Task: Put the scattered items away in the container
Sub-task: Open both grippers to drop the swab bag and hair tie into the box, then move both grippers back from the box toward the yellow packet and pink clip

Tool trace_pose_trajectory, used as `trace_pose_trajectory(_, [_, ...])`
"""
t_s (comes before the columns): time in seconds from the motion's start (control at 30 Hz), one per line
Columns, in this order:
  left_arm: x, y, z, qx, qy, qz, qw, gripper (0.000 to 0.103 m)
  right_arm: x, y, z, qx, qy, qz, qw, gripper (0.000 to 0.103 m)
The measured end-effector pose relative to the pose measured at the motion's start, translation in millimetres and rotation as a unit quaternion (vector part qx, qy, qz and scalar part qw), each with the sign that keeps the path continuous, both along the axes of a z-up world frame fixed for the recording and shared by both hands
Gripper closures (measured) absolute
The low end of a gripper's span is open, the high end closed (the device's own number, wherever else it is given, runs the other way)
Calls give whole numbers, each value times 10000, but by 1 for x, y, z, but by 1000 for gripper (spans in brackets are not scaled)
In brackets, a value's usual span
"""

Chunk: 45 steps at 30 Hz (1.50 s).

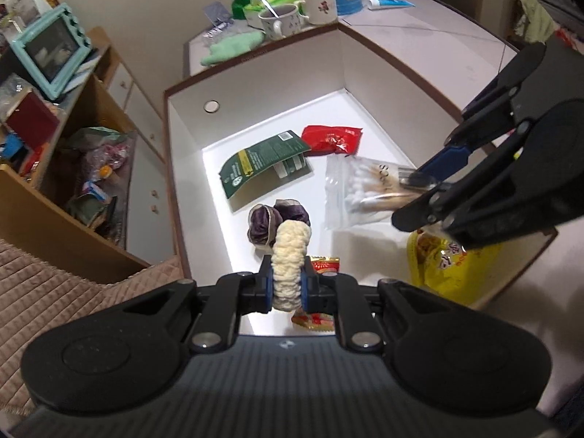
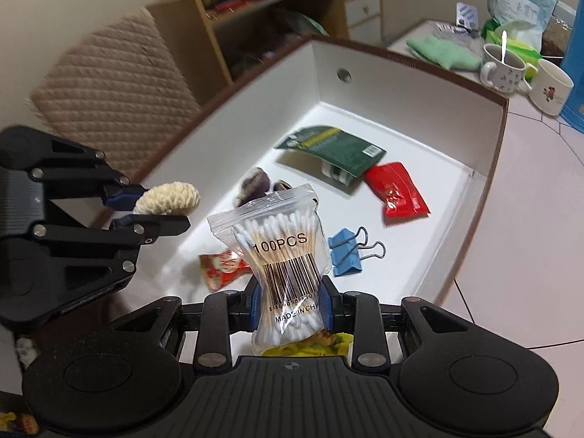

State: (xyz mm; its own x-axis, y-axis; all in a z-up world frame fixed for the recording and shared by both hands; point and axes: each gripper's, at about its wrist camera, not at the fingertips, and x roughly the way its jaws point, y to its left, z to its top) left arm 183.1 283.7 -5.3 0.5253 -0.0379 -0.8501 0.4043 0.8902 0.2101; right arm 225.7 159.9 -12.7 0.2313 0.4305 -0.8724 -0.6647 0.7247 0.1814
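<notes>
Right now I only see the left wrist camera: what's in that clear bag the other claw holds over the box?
Observer: Cotton swabs. The right wrist view shows "100PCS" and a barcode printed on the bag, pinched in the right gripper.
Operator: Is anything in the box hidden from me?
Observer: Yes, a blue binder clip lies on the floor of the box, near the red packet.
</notes>
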Motion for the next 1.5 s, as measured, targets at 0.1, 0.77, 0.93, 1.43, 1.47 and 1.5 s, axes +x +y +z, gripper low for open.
trace_pose_trajectory(0.1, [11,4,-10,-66,108,-73,9999,91,8,8,-11,-155,123,-94,9998,73])
trace_pose_trajectory(0.77, [19,17,-9,-288,117,50,9995,69,5,7,-9,-217,169,-329,9991,42])
trace_pose_trajectory(0.93, [10,15,-1,-304,72,140,9994,69,-6,1,0,-157,120,-317,9993,42])
trace_pose_trajectory(1.43, [-29,1,25,-224,-191,296,9991,68,-38,-22,27,35,-139,-345,9993,42])
trace_pose_trajectory(1.47, [-32,1,27,-214,-217,308,9991,68,-40,-24,28,49,-153,-349,9993,42])
trace_pose_trajectory(1.5, [-35,0,29,-202,-243,321,9990,67,-43,-25,30,69,-164,-355,9992,42])
